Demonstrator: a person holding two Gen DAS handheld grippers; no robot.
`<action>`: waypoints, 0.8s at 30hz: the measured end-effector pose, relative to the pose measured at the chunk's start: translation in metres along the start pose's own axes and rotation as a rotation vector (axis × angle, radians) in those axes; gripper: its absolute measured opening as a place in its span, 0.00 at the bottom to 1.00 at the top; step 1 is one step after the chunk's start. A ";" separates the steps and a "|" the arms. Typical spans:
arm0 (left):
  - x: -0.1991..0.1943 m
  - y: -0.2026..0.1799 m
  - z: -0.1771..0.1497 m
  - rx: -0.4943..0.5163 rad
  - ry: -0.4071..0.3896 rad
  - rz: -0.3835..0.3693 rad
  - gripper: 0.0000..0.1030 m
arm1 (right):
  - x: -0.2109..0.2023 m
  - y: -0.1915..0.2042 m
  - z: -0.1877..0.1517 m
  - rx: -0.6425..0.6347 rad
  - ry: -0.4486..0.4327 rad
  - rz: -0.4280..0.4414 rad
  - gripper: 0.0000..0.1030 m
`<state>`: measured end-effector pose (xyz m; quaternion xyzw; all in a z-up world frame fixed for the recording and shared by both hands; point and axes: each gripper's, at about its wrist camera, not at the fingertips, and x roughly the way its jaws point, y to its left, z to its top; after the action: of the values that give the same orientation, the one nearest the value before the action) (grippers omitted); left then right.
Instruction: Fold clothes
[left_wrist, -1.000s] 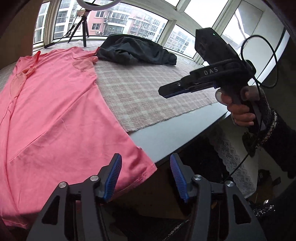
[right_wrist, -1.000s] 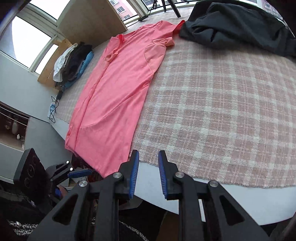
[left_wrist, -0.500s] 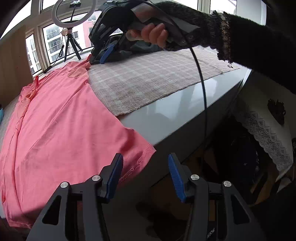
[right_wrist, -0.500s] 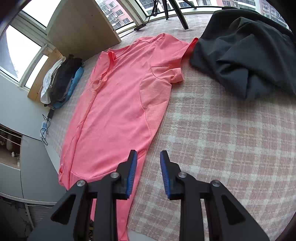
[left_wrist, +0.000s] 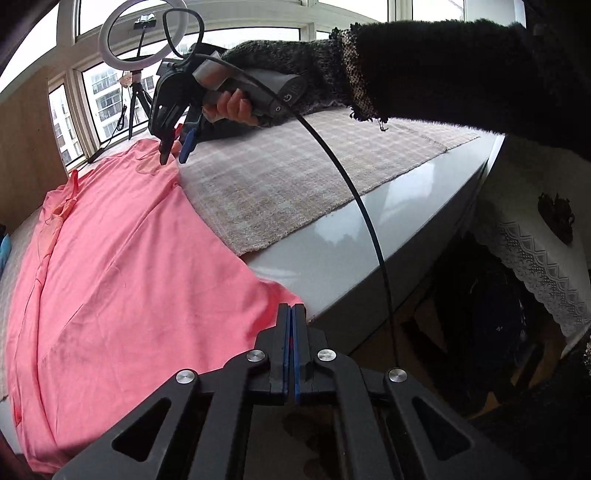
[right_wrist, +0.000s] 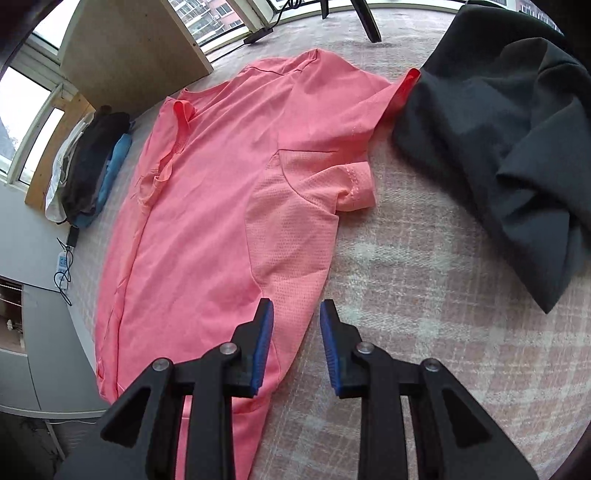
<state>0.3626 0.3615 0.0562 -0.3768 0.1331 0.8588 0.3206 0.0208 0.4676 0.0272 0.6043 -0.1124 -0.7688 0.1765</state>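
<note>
My left gripper (left_wrist: 290, 314) is pinched onto the hem corner of the pink shirt (left_wrist: 122, 266) at lower centre, while my right gripper (right_wrist: 295, 325) hangs open over its side seam.

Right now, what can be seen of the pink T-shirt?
The pink T-shirt is a short-sleeved, thin knit with mesh-like side panels. It lies spread flat, mostly on the checked cloth, its hem reaching the bare table edge. The near sleeve is folded back; the far sleeve tip touches the dark garment. The left gripper is shut on its hem corner; the right gripper, open, hovers over its side edge near the armpit.
</note>
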 end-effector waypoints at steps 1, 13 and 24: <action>-0.003 0.001 0.002 -0.005 -0.016 -0.010 0.00 | 0.002 -0.001 0.001 0.003 0.003 -0.008 0.28; -0.019 -0.004 0.002 0.049 -0.042 -0.183 0.00 | -0.018 0.014 0.006 -0.071 -0.145 -0.130 0.01; -0.015 0.003 0.000 0.036 0.000 -0.175 0.00 | -0.054 -0.044 0.010 0.110 -0.214 0.019 0.20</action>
<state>0.3679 0.3523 0.0672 -0.3813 0.1151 0.8249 0.4013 0.0163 0.5292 0.0611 0.5263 -0.1783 -0.8199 0.1376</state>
